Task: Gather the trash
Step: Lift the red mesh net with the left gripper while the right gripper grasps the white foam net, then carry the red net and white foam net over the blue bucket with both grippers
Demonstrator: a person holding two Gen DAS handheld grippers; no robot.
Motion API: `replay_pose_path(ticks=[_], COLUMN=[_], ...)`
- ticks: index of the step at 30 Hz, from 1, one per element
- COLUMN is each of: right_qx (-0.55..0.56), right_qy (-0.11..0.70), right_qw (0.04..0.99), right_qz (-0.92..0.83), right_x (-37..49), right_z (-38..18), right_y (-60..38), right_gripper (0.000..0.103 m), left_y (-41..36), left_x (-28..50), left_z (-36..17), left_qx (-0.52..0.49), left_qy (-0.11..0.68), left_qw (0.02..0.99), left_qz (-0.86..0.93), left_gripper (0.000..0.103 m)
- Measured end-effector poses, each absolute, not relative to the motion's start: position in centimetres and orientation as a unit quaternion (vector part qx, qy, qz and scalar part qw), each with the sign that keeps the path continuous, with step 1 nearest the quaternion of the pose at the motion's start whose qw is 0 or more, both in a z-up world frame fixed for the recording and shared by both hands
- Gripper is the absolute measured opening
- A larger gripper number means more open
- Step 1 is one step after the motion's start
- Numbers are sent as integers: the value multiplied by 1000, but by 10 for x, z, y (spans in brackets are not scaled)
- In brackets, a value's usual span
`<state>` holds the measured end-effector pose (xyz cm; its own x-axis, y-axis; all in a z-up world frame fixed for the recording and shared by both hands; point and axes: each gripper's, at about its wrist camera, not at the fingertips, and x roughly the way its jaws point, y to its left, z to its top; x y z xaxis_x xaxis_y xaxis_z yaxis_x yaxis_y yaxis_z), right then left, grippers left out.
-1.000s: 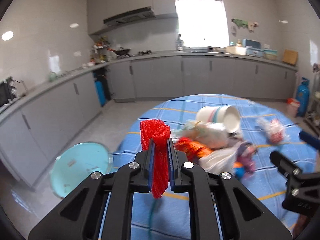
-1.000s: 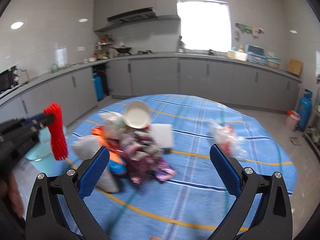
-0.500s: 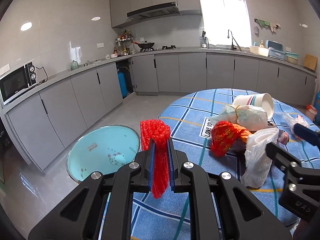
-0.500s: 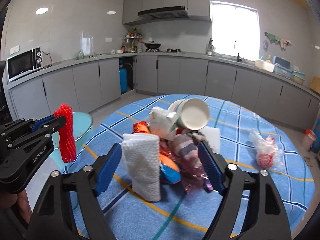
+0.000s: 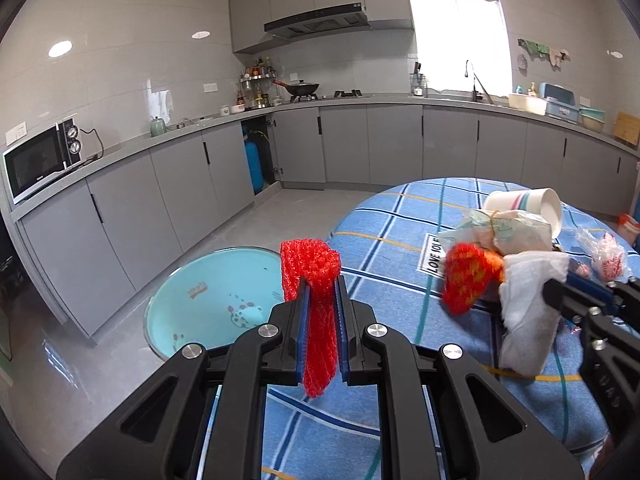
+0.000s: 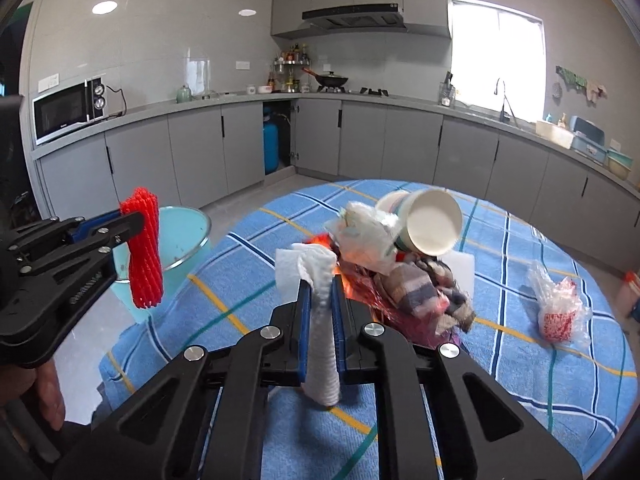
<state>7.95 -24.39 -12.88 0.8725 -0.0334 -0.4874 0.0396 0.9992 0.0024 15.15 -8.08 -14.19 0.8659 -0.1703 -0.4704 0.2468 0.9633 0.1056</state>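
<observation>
Now, from the left wrist: the left gripper has its jaws clamped narrow on a red foam net sleeve, pinched at its middle. The sleeve stands upright, long axis vertical, its folded top poking above the pads and its tail hanging below them. Beyond it on the floor sits a light-blue basin. At right, the right gripper reaches in over the blue checked surface, holding a white paper towel.

Over to the right wrist: the jaws have just been closing and now pinch the white paper towel between the blue pads. It runs upright too, crumpled top above, twisted end below. Behind it lies the trash pile with a tipped paper cup, mouth toward the camera. The left gripper holds the sleeve vertical at left.
</observation>
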Motion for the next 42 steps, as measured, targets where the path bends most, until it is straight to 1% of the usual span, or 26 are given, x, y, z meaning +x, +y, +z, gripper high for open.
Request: replay_pose_path(ticks=[11,23,42], right_qx=[9,2,0], right_qy=[218,202,220], right_qw=[976,979,973], right_qz=[7,22,70], right_x=[87,129,212], right_z=[-97,-80,-94], right_y=[-225,-205,-150], right_gripper=[10,10,10], left_y=[-48,-22,24], left_x=[168,203,274], left_z=[-133,-126,-144], left_qx=[75,80,74], left_qy=[229,230,269], left_qw=[968,970,959], left_qz=[-65,-18,39], left_gripper=[12,12,13])
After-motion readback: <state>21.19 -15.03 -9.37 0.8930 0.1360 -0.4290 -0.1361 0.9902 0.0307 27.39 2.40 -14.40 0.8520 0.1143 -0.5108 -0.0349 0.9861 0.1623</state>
